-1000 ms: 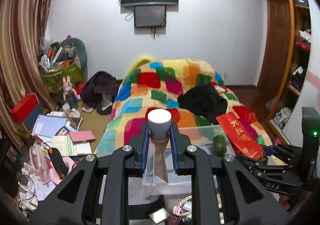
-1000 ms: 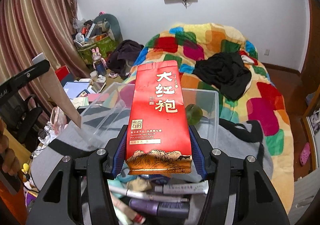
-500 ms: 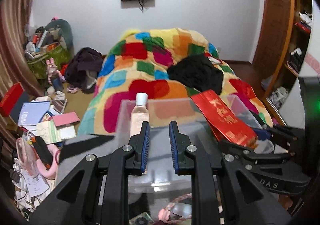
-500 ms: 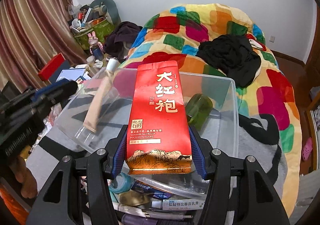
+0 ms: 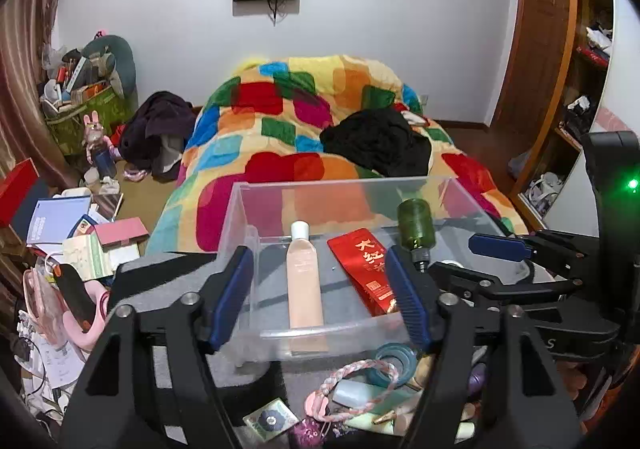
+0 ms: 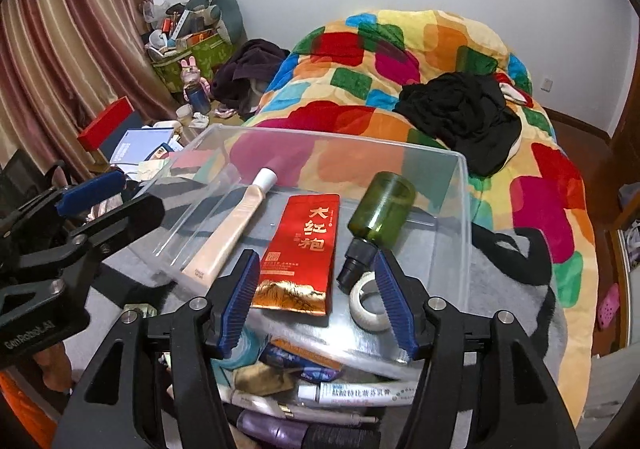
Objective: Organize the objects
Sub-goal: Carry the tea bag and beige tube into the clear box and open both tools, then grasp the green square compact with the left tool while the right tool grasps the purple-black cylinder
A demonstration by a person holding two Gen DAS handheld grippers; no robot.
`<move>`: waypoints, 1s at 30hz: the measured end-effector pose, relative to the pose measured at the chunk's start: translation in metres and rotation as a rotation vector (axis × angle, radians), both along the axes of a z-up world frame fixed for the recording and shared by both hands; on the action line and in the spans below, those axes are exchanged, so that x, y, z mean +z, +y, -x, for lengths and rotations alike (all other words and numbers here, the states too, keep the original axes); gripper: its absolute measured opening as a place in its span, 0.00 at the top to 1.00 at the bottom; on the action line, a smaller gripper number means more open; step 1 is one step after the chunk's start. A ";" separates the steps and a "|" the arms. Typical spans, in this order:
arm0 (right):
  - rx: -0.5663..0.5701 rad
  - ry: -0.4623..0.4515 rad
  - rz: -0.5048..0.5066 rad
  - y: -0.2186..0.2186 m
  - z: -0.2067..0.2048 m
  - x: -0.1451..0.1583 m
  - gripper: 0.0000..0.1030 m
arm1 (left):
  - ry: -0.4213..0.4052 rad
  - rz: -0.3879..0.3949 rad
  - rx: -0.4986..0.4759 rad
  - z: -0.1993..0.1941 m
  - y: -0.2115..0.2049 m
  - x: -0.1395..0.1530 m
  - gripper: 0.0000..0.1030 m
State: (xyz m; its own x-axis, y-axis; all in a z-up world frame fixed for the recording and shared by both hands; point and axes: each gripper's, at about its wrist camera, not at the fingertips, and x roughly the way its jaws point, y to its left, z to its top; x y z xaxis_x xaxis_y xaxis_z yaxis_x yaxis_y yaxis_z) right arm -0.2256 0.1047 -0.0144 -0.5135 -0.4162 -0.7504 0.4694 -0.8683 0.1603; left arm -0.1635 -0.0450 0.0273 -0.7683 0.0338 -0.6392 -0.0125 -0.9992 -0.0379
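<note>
Since the earlier frames, both items have been released: the pink tube (image 6: 230,229) and the red tea packet (image 6: 302,253) are now seen lying flat in the clear plastic bin (image 6: 464,217). From left to right, the tube, the packet and a green bottle (image 6: 380,221) are laid side by side, with a roll of white tape (image 6: 366,303) just beside the bottle's cap. The left gripper (image 5: 320,299) is held spread and empty; the right gripper (image 6: 316,305) is likewise spread, nothing pinched. Loose toiletries are noted below the bin.
</note>
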 end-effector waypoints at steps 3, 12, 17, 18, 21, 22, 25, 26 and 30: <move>-0.005 0.027 0.008 0.006 -0.011 0.007 0.38 | 0.014 -0.010 -0.005 -0.010 -0.003 0.008 0.17; 0.015 0.113 -0.012 0.020 -0.052 0.020 0.25 | 0.028 0.006 0.044 -0.039 -0.020 0.016 0.06; 0.009 0.107 -0.018 0.032 -0.070 0.012 0.22 | -0.041 0.022 0.052 -0.052 -0.036 -0.002 0.06; 0.002 0.096 -0.018 0.036 -0.072 0.009 0.22 | -0.059 0.024 0.051 -0.055 -0.039 -0.007 0.06; -0.023 0.065 -0.023 0.047 -0.075 -0.004 0.22 | -0.108 0.027 0.042 -0.061 -0.045 -0.023 0.06; -0.028 0.055 -0.024 0.049 -0.076 -0.007 0.22 | -0.127 0.026 0.036 -0.064 -0.047 -0.030 0.07; -0.038 0.000 -0.022 0.054 -0.079 -0.022 0.22 | -0.169 0.037 0.022 -0.069 -0.050 -0.047 0.18; -0.038 -0.020 -0.019 0.055 -0.080 -0.028 0.22 | -0.194 0.045 0.014 -0.071 -0.051 -0.054 0.22; -0.047 -0.064 0.001 0.055 -0.082 -0.039 0.22 | -0.256 0.042 -0.006 -0.074 -0.055 -0.072 0.35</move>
